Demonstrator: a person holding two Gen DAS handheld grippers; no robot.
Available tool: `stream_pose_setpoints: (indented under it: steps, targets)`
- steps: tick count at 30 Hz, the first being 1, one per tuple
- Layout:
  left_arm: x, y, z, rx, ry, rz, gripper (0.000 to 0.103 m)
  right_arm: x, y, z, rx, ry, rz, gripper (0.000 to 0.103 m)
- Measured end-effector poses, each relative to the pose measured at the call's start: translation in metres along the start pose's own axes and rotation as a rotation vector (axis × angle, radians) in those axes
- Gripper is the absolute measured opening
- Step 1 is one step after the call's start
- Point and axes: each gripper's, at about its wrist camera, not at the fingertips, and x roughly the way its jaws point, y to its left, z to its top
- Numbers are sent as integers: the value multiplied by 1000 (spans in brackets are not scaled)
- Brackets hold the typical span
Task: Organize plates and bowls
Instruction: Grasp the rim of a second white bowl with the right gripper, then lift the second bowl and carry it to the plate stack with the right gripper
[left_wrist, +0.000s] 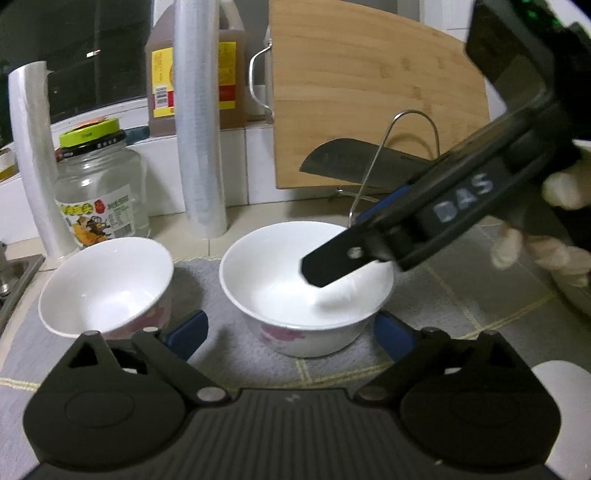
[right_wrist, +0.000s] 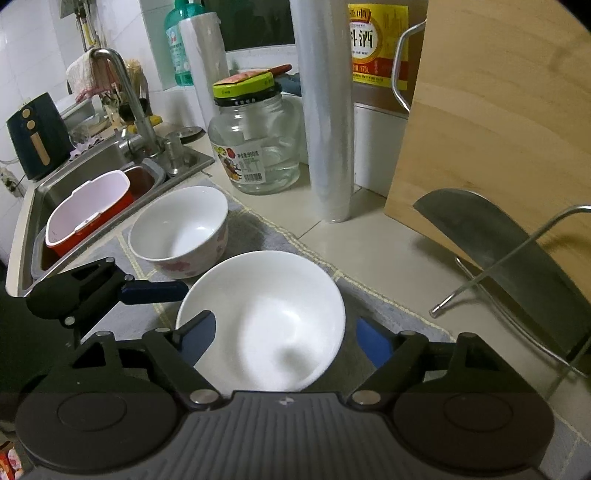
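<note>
Two white bowls with pink flowers sit side by side on a grey cloth on the worktop, beside the sink. The right gripper straddles the near bowl, one blue pad inside its rim, the other outside, jaws apart; whether they pinch the wall I cannot tell. From the left wrist view its arm reads "DAS". The left gripper stands apart around the same bowl, pads just off its sides. The far bowl waits untouched. Behind: a green-lidded glass jar, and a bottle labelled "1.75L".
</note>
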Motion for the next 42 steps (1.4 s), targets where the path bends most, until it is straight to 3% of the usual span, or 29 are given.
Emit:
stream_pose_setpoints:
  steps: [4, 15, 32, 42]
  targets:
    - [4, -1, 1, 15, 0, -18, 90, 8, -3, 3, 8, 5, 10, 84]
    - [7, 1, 2, 24, -2, -44, 88, 16, -7, 3, 16, 11, 24, 72]
    - [2, -1, 5, 43, -9, -60, 87, 13, -6, 2, 12, 10, 20, 71]
    - [-28, -16, 17, 71, -23, -68, 87, -22, 11, -2, -1, -11, 7, 72]
